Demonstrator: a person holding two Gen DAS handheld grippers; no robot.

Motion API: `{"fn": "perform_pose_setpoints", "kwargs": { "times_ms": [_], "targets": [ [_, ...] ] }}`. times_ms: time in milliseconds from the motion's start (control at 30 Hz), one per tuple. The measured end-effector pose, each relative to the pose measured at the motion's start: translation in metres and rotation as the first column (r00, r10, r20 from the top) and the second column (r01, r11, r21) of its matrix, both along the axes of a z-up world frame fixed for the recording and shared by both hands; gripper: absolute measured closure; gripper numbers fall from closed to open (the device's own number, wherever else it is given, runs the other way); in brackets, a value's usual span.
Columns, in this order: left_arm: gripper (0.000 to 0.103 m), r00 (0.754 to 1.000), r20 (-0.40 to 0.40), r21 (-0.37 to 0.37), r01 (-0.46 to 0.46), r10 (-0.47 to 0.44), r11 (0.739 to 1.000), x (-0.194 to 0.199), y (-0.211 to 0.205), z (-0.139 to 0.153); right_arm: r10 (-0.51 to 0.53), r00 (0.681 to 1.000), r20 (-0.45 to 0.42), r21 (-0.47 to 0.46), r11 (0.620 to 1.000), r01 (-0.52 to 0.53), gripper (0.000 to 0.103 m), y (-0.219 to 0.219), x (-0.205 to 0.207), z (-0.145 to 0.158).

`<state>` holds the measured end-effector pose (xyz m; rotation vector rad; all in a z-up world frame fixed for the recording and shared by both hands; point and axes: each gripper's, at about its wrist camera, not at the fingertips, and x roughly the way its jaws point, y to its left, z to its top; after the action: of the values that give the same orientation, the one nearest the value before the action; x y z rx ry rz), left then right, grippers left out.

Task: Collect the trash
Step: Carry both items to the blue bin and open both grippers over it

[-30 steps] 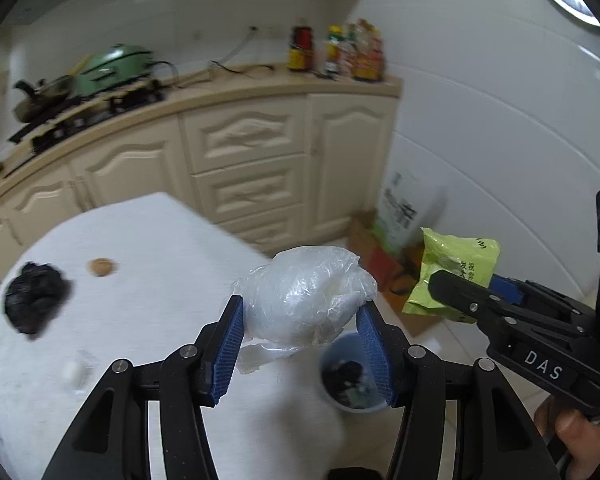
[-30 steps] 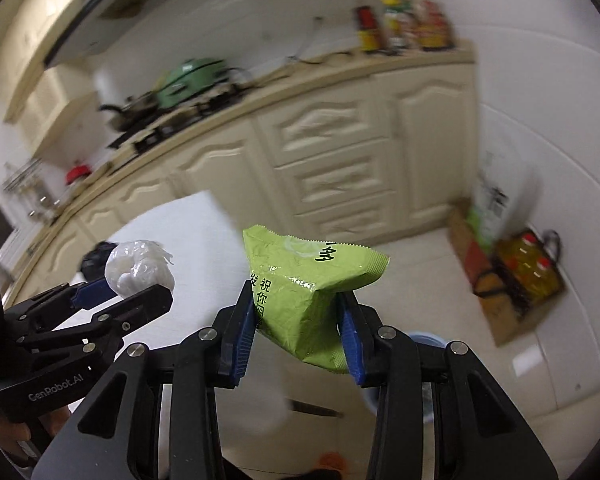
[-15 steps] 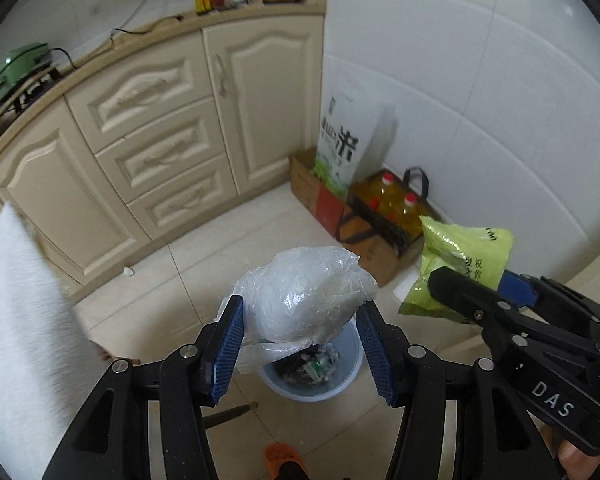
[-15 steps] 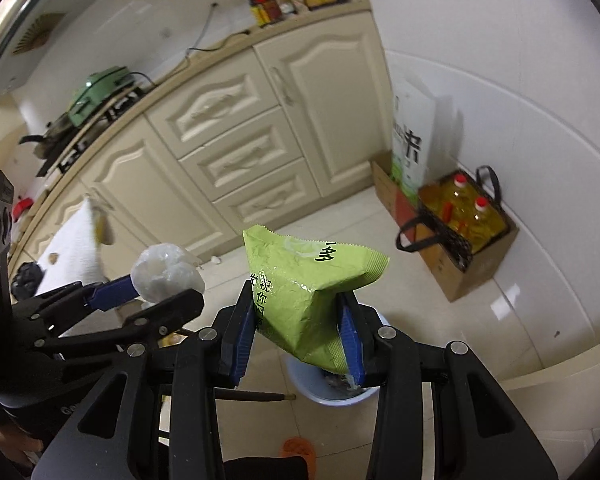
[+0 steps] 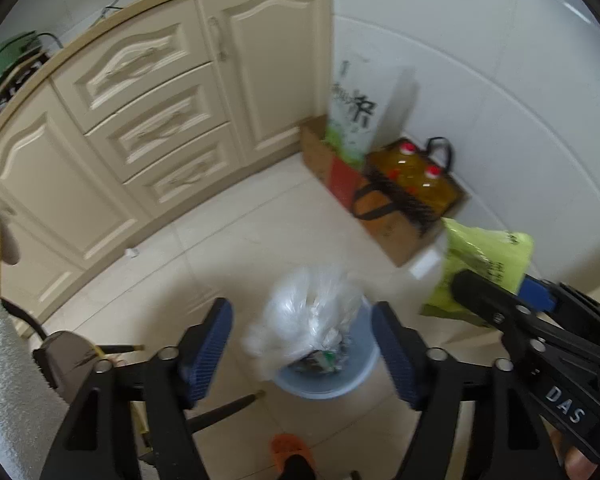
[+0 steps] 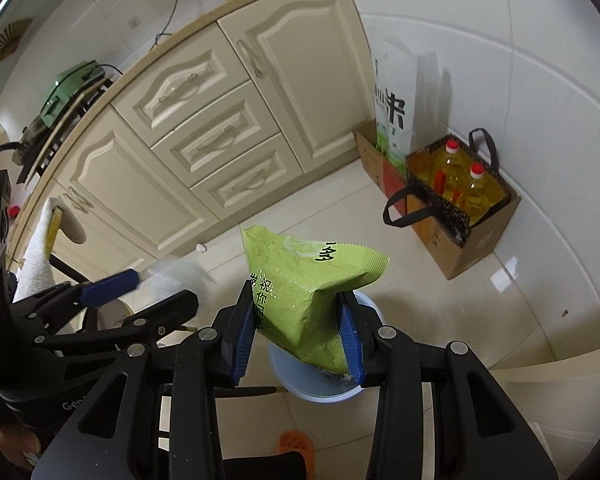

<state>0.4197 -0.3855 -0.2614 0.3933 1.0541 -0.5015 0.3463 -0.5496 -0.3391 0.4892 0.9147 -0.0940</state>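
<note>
Two oil bottles (image 6: 462,178) boxed near bin (image 5: 328,380); cabinets (image 5: 148,120) behind.

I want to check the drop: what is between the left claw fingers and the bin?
In the left wrist view, only the clear bag, loose between the open left claw's fingers, above the bin.

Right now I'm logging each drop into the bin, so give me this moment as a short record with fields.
left gripper: open, pads apart from the bag
clear plastic bag: blurred, free between the open fingers, over the bin
right gripper: shut on green snack packet
blue bin: on the floor below both grippers, trash inside
beside wall: box with oil bottles
</note>
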Motion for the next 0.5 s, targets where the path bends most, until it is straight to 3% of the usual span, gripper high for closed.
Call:
{"fn": "perform_pose_setpoints", "kwargs": {
  "times_ms": [300, 500],
  "targets": [
    [0.029, 0.999, -0.008, -0.019, -0.031, 0.031, 0.999, 0.003, 0.004, -0.008, 0.013, 1.000, -0.026, 0.007, 1.000, -0.012, 0.064, 0.006, 0.008, -0.012],
    [0.025, 0.997, 0.046, -0.022, -0.066, 0.067, 0.998, -0.009, 0.017, 0.006, 0.033, 0.998, -0.047, 0.015, 0.999, -0.033, 0.064, 0.017, 0.016, -0.018]
  ]
}}
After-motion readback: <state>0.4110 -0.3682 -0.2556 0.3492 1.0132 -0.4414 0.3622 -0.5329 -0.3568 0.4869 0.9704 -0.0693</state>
